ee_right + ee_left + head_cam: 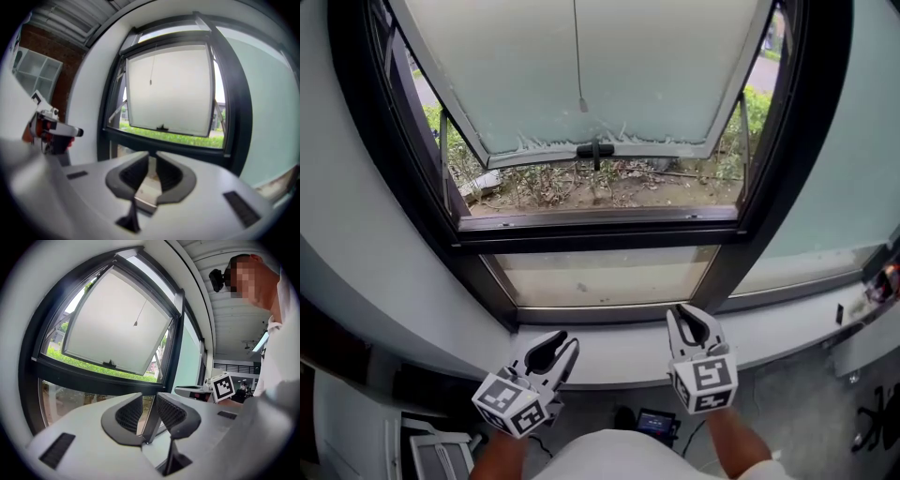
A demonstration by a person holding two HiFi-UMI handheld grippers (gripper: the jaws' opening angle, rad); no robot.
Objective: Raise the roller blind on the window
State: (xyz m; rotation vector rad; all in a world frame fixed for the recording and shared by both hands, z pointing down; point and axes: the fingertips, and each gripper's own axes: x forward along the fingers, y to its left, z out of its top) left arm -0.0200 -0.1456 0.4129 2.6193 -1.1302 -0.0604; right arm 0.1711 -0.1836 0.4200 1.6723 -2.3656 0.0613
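A thin pull cord (577,56) with a small weight at its end hangs in front of the frosted pane of the black-framed window (384,159). The cord also shows in the left gripper view (139,315) and the right gripper view (151,70). No blind fabric shows over the glass. My left gripper (555,349) is low, just before the white sill (619,354), open and empty (149,399). My right gripper (692,323) hangs beside it over the sill, its jaws a little apart with nothing between them (152,157). Both are far below the cord.
The window's sash is tilted outward, with a black handle (595,150) on its lower edge and shrubs beyond. A small dark device (656,424) lies on the floor below me. A red and white object (51,129) stands at the left wall.
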